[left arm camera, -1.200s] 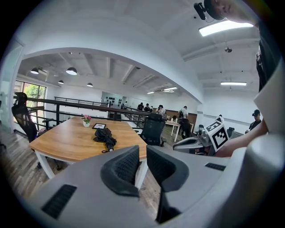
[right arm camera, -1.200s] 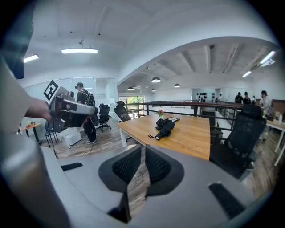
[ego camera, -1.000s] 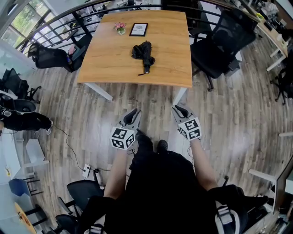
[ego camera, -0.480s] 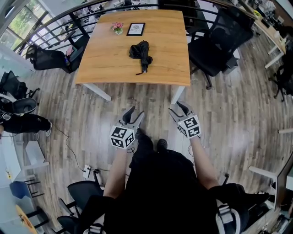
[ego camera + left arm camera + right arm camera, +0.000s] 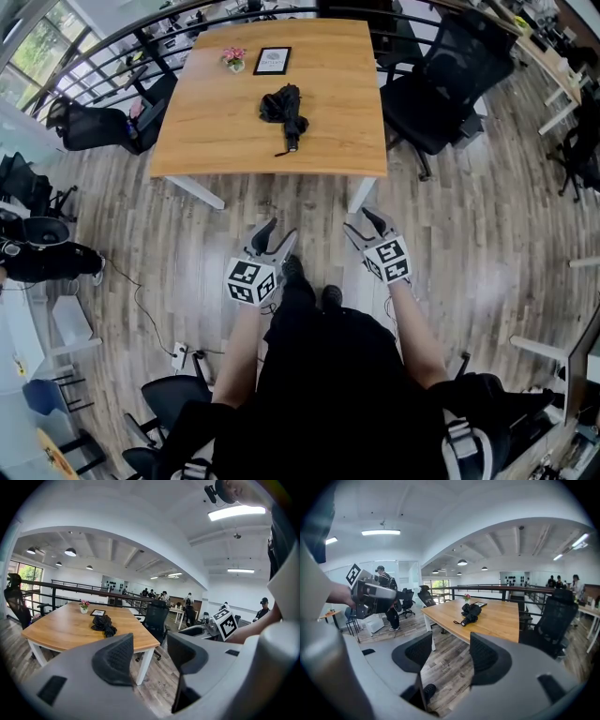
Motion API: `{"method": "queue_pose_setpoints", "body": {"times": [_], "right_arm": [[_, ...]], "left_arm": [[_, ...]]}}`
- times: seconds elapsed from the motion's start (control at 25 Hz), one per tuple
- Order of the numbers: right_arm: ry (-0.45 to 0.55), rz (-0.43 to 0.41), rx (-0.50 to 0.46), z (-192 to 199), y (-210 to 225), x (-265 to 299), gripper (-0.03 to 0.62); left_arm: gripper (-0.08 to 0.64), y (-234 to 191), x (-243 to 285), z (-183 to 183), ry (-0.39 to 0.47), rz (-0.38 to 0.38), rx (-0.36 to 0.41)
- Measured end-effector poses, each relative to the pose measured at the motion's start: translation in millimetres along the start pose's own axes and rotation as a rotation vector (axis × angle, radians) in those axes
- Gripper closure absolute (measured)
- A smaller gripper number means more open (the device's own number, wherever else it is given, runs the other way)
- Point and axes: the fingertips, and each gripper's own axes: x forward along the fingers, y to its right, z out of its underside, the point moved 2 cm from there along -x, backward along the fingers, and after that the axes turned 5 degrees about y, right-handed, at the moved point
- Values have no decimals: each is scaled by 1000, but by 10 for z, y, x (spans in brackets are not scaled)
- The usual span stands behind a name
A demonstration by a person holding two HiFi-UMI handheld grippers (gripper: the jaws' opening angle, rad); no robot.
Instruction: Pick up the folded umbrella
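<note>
- Jaws of left gripper [image 5: 274, 234] and right gripper [image 5: 366, 223] have just been opening; both pairs stand apart, empty.
- The folded umbrella [image 5: 285, 108] lies on the far table [image 5: 206, 131], near its middle, well apart from both.
- Approach step, I judge: next, step nearer and reach.

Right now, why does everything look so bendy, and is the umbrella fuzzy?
Head view: the wide lens bends the wooden floor planks; the folded umbrella is small but sharp. Left gripper view: the ceiling light glares white, the corners go black. Right gripper view: the ceiling arches, yet the folded umbrella looks crisp.
</note>
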Motion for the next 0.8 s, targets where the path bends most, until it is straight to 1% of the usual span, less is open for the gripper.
{"method": "queue_pose_setpoints", "body": {"times": [0.32,0.52,0.8], "right_arm": [[-12,28,29,4,97,170,325],[-14,53,44,-79,174,419,325],[-13,90,64,-292,304,811,327]], "left_arm": [[334,-200,185,-28,-9,16,-18],[334,-450,359,-66,-22,40,-28],[334,-859,674,-245,-34,87,-29]]}}
